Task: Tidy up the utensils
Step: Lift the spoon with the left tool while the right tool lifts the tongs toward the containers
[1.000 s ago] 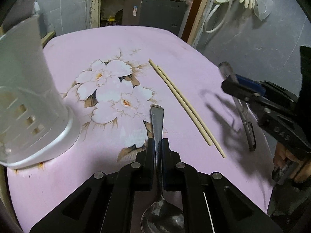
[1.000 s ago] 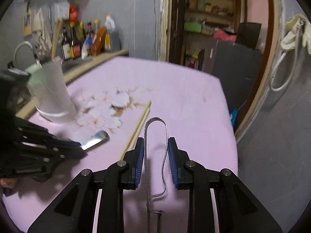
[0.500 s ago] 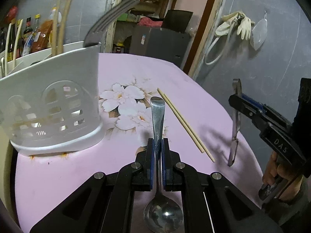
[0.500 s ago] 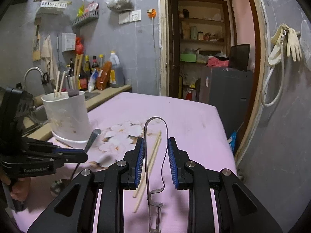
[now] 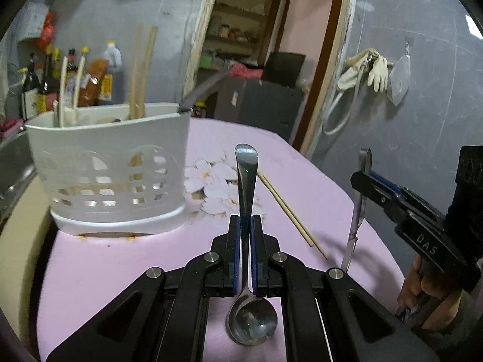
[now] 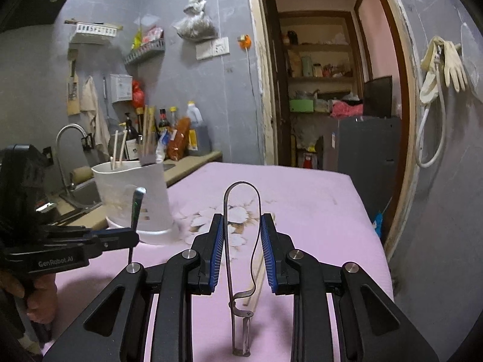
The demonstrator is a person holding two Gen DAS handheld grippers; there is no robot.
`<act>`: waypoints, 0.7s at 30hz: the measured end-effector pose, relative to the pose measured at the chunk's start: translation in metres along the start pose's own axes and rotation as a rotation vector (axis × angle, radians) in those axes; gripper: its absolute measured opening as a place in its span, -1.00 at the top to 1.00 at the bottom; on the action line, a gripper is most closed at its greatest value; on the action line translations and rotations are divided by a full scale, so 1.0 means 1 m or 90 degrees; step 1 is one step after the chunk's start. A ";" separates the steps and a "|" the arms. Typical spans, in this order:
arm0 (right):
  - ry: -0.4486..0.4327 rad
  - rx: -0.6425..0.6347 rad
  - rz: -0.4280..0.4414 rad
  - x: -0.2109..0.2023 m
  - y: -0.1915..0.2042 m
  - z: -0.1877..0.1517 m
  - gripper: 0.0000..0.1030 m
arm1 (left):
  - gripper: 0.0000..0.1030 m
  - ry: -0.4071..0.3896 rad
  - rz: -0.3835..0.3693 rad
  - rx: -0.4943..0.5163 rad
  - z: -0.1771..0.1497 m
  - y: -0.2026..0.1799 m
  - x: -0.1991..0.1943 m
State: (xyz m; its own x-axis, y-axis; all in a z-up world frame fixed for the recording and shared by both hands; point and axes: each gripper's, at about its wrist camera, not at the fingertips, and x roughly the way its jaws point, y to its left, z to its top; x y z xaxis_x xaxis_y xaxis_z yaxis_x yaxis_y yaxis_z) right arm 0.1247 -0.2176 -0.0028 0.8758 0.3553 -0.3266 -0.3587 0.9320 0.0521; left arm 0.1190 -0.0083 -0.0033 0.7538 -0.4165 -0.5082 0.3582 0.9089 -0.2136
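Observation:
My left gripper (image 5: 245, 220) is shut on a metal spoon (image 5: 246, 178), handle forward, bowl toward the camera, held above the pink table. My right gripper (image 6: 241, 226) is shut on a wire-loop metal peeler (image 6: 241, 211), held upright; it also shows in the left wrist view (image 5: 360, 193). A white slotted utensil holder (image 5: 111, 163) stands at the table's left, with chopsticks and a dark utensil in it. A pair of wooden chopsticks (image 5: 289, 214) lies on the table between the grippers.
The pink flowered tablecloth (image 5: 120, 256) covers the table. A sink with faucet (image 6: 65, 138) and bottles (image 6: 181, 138) stand on the counter left of the table. A doorway and a dark cabinet (image 6: 365, 141) are behind; gloves (image 6: 443, 66) hang on the right wall.
Both grippers have risen and tilted up with spoon and peeler. The holder now shows upright, nearer to level with the left gripper.

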 end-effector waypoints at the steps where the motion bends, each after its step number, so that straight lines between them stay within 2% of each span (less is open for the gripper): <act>1: -0.001 -0.001 0.003 0.000 0.003 0.000 0.58 | 0.93 -0.008 0.005 0.004 -0.002 -0.002 -0.002; 15: 0.001 -0.007 0.004 -0.003 0.009 -0.003 0.58 | 1.00 -0.025 0.011 0.018 -0.014 -0.005 -0.014; 21: -0.024 -0.008 0.004 -0.009 0.012 0.001 0.58 | 1.00 -0.062 0.033 0.026 -0.014 -0.009 -0.023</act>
State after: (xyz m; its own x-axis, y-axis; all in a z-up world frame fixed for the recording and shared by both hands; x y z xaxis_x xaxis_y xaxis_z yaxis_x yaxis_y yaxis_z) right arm 0.1131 -0.2095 0.0015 0.8852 0.3635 -0.2904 -0.3676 0.9290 0.0421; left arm 0.0905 -0.0063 -0.0017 0.8212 -0.3702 -0.4343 0.3374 0.9287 -0.1537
